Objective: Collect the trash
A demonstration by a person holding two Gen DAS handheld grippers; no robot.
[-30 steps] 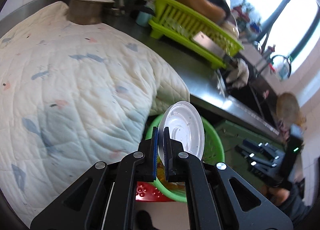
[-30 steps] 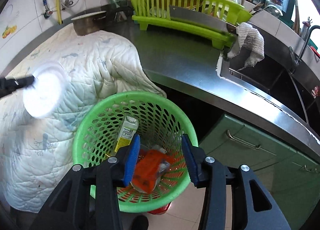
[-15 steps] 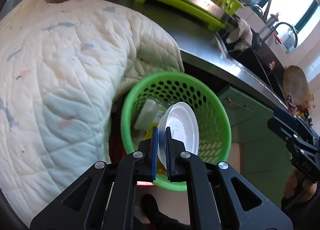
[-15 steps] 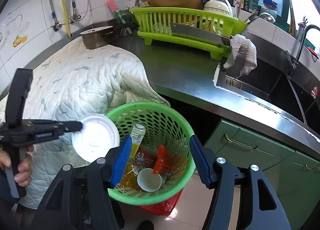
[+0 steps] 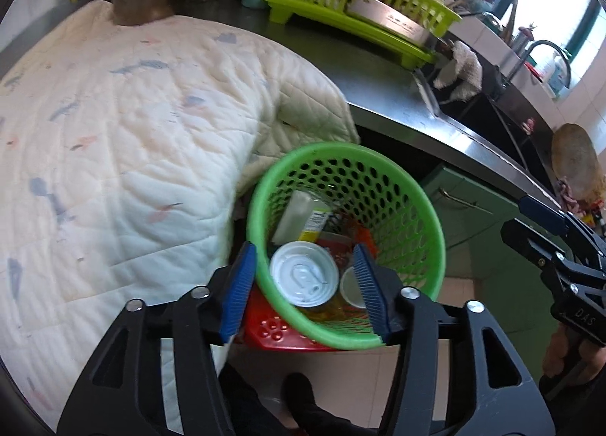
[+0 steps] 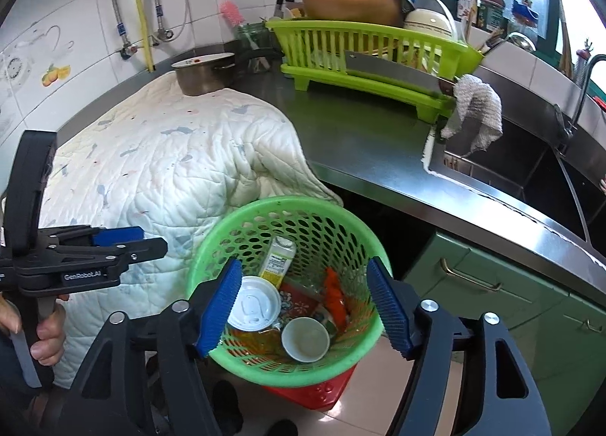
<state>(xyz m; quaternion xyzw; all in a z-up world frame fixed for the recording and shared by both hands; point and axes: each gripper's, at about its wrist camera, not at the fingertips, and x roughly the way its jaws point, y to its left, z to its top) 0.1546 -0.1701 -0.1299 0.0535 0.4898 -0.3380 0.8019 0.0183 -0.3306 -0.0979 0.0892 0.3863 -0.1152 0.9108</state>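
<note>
Drop step in hand, I judge: round white plastic lid (image 5: 304, 278) lies inside green perforated plastic basket (image 5: 401, 193), near its left wall, among trash. Left gripper (image 5: 305, 286) above basket, jaws opening, nothing pinched between pads. Right gripper (image 6: 305, 307) likewise, jaws opening, empty. Lid lies near flat, face up, round, so no long axis. Slim white-yellow carton (image 6: 278, 260) beside it points toward basket's far wall. Next: I pull clear, look for more trash.
</note>
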